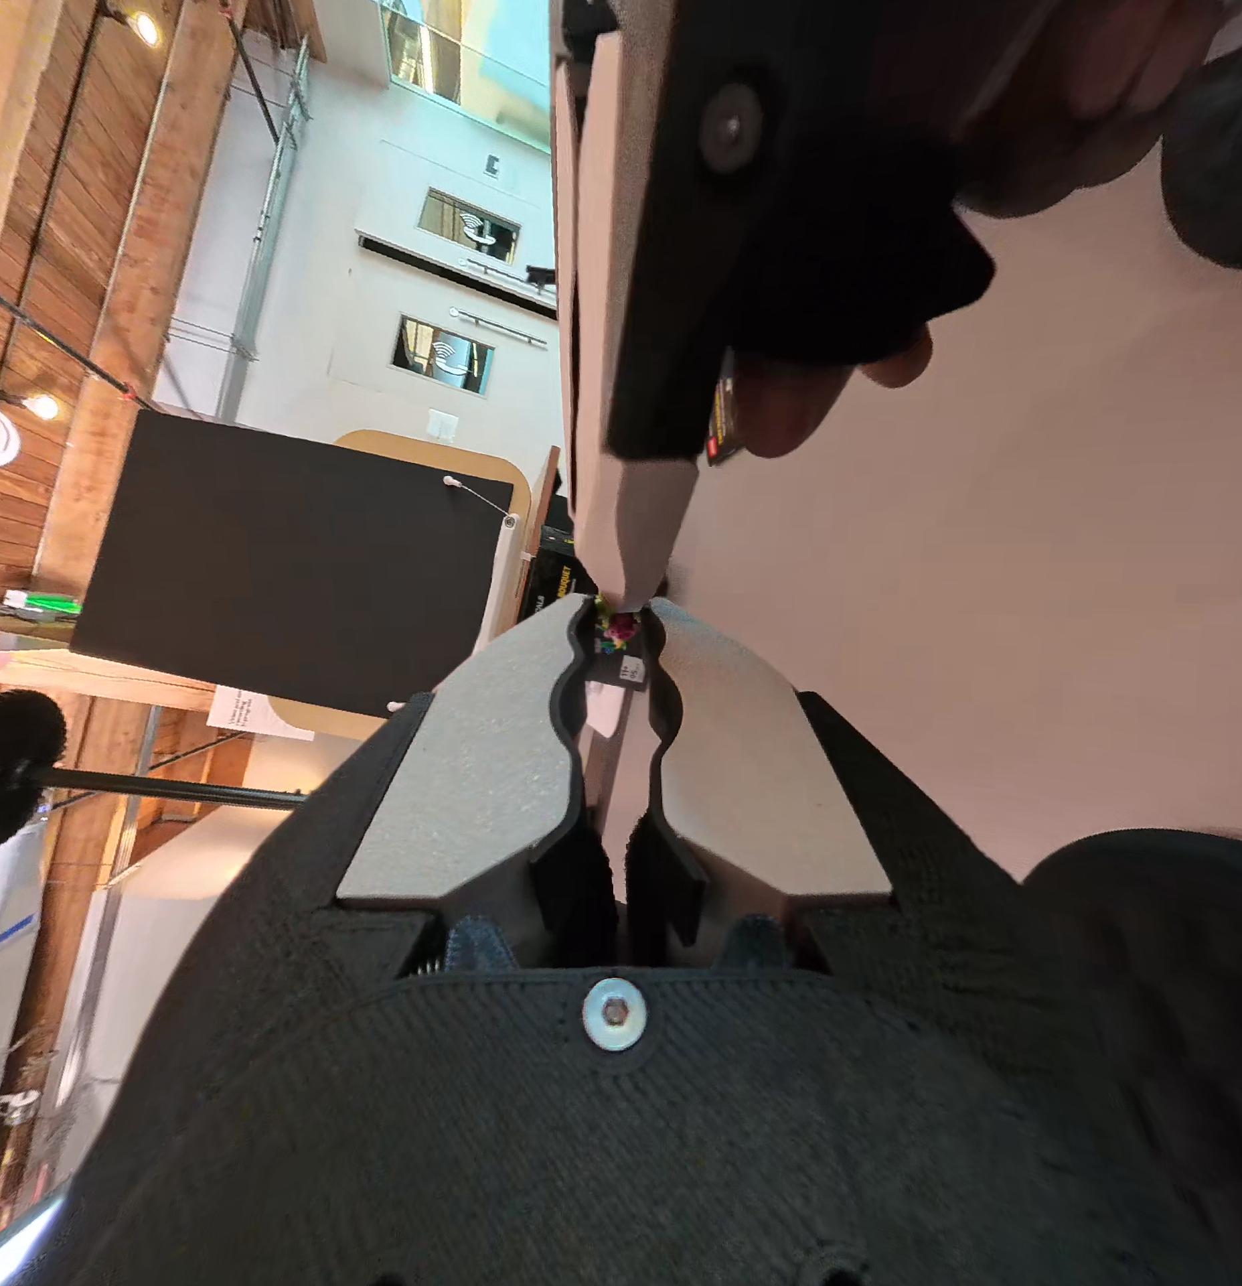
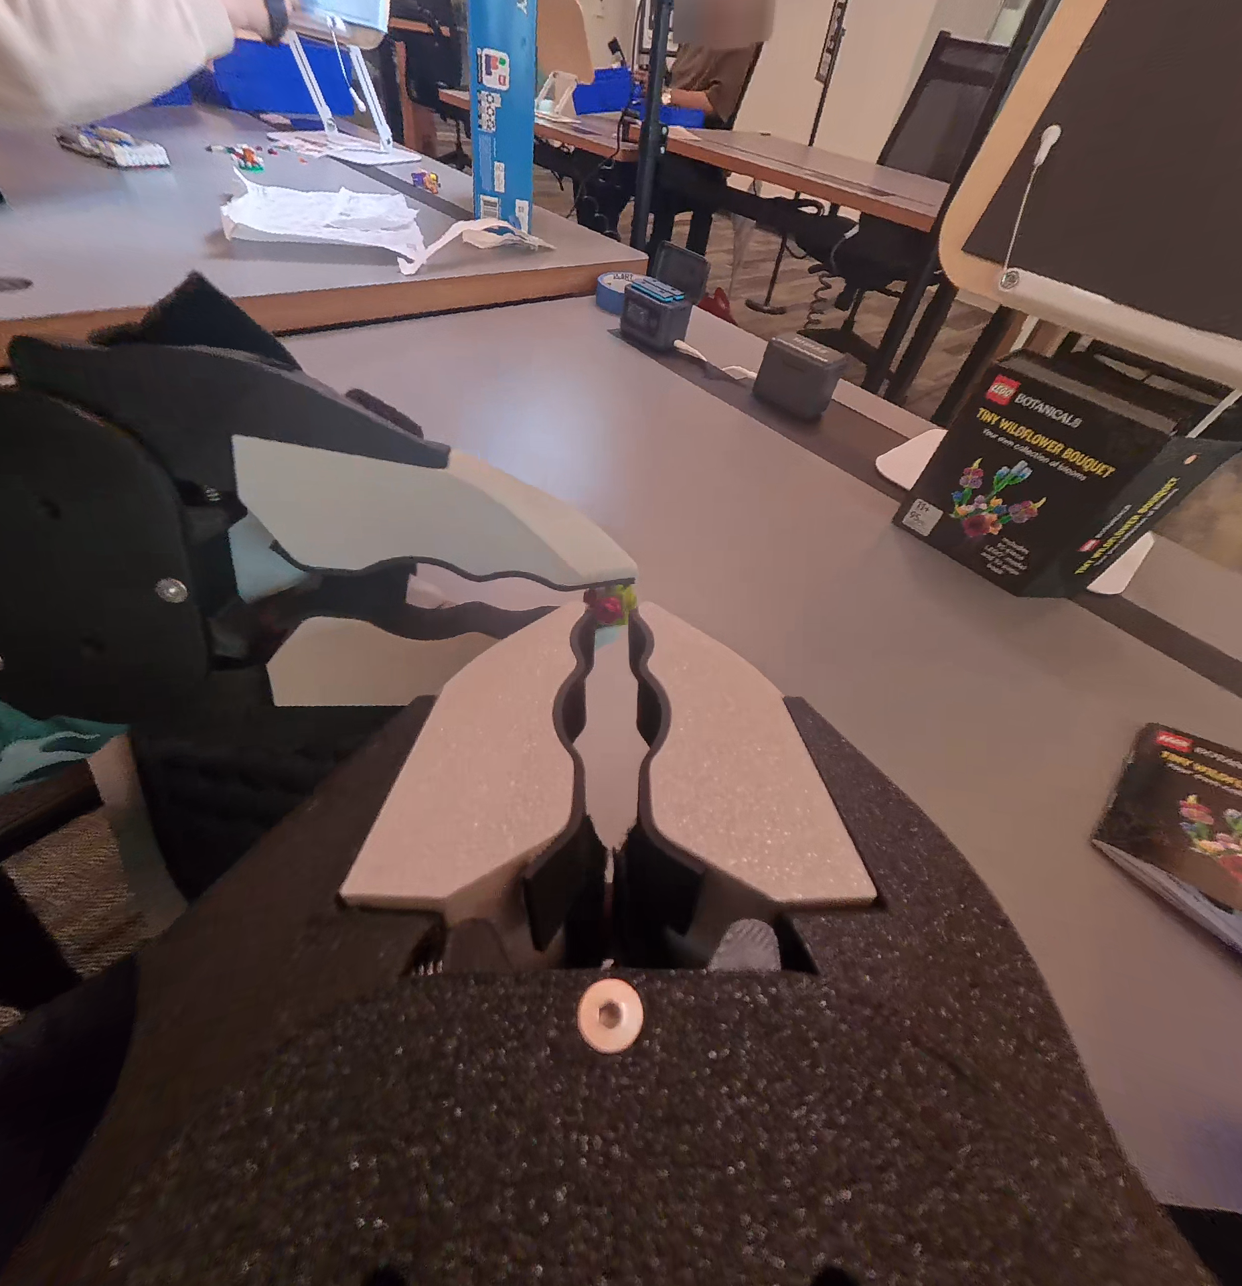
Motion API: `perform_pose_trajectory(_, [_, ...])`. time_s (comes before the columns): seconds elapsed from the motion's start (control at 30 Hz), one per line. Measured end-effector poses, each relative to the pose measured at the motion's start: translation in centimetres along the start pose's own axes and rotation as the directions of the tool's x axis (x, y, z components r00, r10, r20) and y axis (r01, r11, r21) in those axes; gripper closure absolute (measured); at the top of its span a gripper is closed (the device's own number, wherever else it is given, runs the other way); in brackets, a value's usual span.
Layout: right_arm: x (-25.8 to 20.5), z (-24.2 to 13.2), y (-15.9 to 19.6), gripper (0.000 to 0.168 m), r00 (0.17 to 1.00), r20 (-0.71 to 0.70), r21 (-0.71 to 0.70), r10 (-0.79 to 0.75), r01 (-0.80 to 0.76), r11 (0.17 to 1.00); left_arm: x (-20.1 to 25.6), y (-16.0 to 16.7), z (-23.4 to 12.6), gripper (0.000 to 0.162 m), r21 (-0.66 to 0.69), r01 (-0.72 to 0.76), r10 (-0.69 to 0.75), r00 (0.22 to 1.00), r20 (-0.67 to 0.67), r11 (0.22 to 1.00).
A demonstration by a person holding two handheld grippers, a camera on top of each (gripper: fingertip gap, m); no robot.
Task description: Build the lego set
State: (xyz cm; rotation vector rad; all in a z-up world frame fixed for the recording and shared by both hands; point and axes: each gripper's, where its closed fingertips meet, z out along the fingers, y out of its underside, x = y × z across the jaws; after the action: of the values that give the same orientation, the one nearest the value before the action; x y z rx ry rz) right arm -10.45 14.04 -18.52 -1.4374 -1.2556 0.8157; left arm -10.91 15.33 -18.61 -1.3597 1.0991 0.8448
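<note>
Mid-join above the bench (image 2: 778, 626): left gripper (image 2: 607, 588) and right gripper (image 2: 607, 619), both nearly closed, pinch one small flower piece (image 2: 609, 607), 12 o'clock. Next: press squarely together.

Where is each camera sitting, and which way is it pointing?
Left wrist view: on the left gripper, rolled sideways, facing walls and ceiling; its own jaws show, nearly shut, and a person's fingers.
Right wrist view: on the right gripper, looking across the grey table at the black set box.
Shared: the small lego flower piece, gripped by both.
</note>
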Motion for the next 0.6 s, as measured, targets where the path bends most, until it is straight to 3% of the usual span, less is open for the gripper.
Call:
perform_pose_trajectory(0.43, [-0.1,-0.2,-0.2,0.162,1.0,0.008,0.022,0.006,-0.006,1.0,-0.3,-0.3,0.0,0.15,0.004,-0.054,0.054,0.998,0.036,0.999])
perform_pose_trajectory(0.6, [0.1,-0.9,-0.7,0.162,0.992,0.096,0.086,0.081,-0.089,0.992,-0.8,-1.2,-0.5,0.14,0.138,0.153,-0.153,0.988,-0.016,0.978])
